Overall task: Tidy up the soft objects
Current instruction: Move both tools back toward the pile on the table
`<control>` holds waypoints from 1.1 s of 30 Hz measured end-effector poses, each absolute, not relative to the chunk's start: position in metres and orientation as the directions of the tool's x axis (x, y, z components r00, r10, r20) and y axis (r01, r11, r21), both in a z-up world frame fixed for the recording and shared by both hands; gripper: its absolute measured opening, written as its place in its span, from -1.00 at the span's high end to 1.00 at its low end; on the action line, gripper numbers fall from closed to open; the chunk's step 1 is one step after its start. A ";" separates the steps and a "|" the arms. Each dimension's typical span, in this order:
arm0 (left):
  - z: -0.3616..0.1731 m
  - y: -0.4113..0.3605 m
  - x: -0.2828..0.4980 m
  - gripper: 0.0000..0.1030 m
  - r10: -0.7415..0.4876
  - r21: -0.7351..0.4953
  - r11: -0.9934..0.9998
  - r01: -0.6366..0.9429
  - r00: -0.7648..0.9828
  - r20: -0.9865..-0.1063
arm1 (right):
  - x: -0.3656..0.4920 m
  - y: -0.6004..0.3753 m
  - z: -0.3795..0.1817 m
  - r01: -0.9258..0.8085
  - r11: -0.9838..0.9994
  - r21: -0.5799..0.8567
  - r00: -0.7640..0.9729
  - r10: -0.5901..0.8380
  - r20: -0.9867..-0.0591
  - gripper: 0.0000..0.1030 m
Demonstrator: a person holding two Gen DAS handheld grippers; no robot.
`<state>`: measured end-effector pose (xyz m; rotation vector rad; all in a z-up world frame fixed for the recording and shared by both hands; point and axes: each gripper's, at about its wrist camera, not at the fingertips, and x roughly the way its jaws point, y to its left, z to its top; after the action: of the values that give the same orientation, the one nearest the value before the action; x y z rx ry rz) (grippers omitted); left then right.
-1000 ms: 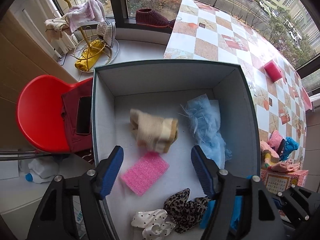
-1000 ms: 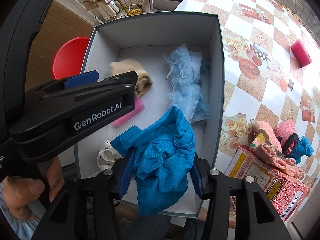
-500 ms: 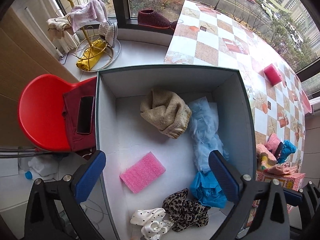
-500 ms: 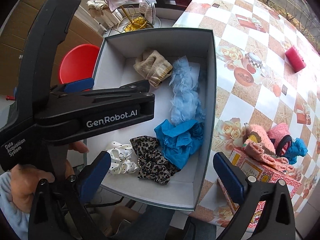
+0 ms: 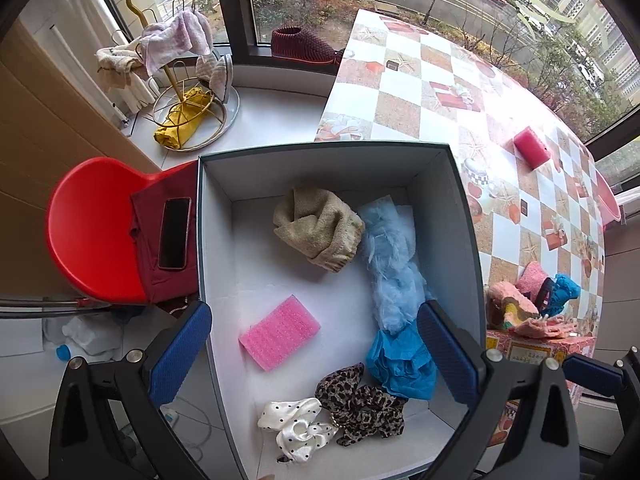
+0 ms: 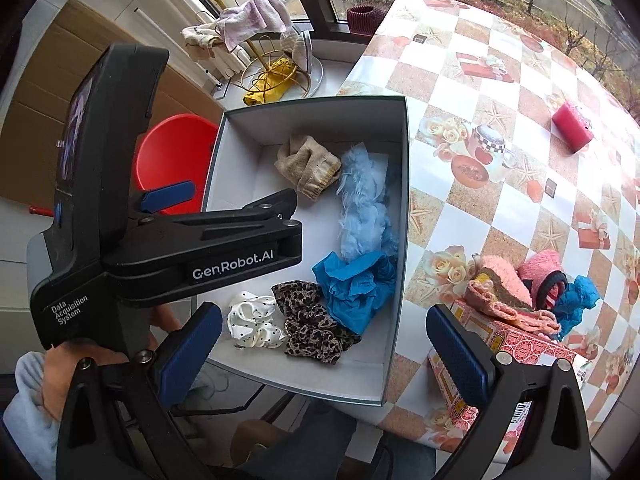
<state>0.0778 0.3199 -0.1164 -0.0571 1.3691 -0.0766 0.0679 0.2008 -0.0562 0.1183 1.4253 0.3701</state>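
An open white box (image 5: 462, 208) holds a beige knit piece (image 5: 318, 232), a light blue feathery piece (image 5: 394, 264), a bright blue cloth (image 5: 400, 360), a pink sponge (image 5: 280, 332), a leopard scrunchie (image 5: 360, 402) and a white dotted scrunchie (image 5: 298, 428). My left gripper (image 5: 316, 350) is open and empty above the box. My right gripper (image 6: 324, 354) is open and empty above the box's near edge (image 6: 394, 280). The bright blue cloth shows in the right wrist view (image 6: 352, 286) too.
A pile of pink and blue soft items (image 6: 528, 288) lies on a patterned carton (image 6: 508, 344) right of the box. A red sponge (image 6: 572, 126) lies on the checked tablecloth. A red chair (image 5: 92, 232) with a phone (image 5: 174, 232) stands left of the box.
The beige piece and the bright blue cloth were dropped into the box. Both grippers opened wide and pulled back up from the box.
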 end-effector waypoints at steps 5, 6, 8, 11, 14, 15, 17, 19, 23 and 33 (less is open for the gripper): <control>-0.112 0.315 0.071 -0.99 -0.128 -0.128 0.992 0.008 0.171 -0.977 | 0.064 0.188 -0.043 -0.165 0.930 0.330 0.126 0.351 -0.928 -1.00; -0.111 0.313 0.070 -0.99 -0.131 -0.131 0.991 0.010 0.164 -0.978 | 0.063 0.185 -0.041 -0.160 0.927 0.338 0.129 0.359 -0.924 -1.00; -0.109 0.309 0.068 -0.99 -0.136 -0.135 0.991 0.012 0.153 -0.979 | 0.061 0.179 -0.037 -0.148 0.923 0.356 0.134 0.375 -0.917 -1.00; -0.104 0.300 0.067 -0.99 -0.140 -0.138 0.990 0.025 0.145 -0.980 | 0.056 0.168 -0.034 -0.131 0.918 0.375 0.134 0.391 -0.911 -1.00; -0.099 0.289 0.066 -0.99 -0.151 -0.147 0.988 0.040 0.141 -0.978 | 0.051 0.150 -0.030 -0.103 0.908 0.405 0.139 0.417 -0.898 -1.00; -0.098 0.285 0.067 -0.99 -0.155 -0.150 0.988 0.044 0.139 -0.978 | 0.049 0.143 -0.029 -0.093 0.907 0.410 0.143 0.420 -0.896 -1.00; -0.096 0.277 0.067 -0.99 -0.163 -0.157 0.986 0.054 0.134 -0.978 | 0.045 0.127 -0.027 -0.064 0.907 0.417 0.146 0.422 -0.895 -1.00; -0.096 0.268 0.068 -0.99 -0.174 -0.167 0.984 0.065 0.123 -0.977 | 0.042 0.107 -0.028 -0.024 0.903 0.429 0.151 0.428 -0.891 -1.00; -0.094 0.245 0.072 -0.99 -0.186 -0.175 0.980 0.098 0.111 -0.976 | 0.039 0.060 -0.032 0.077 0.899 0.431 0.177 0.413 -0.893 -1.00; -0.094 0.185 0.076 -0.99 -0.186 -0.172 0.970 0.174 0.070 -0.980 | 0.047 -0.070 -0.110 0.384 0.887 0.257 0.084 0.244 -0.966 -1.00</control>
<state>0.0763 0.1846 -0.0938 -0.0098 1.4764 -0.2707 0.0474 -0.0700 -0.1096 0.5178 1.5045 -0.1118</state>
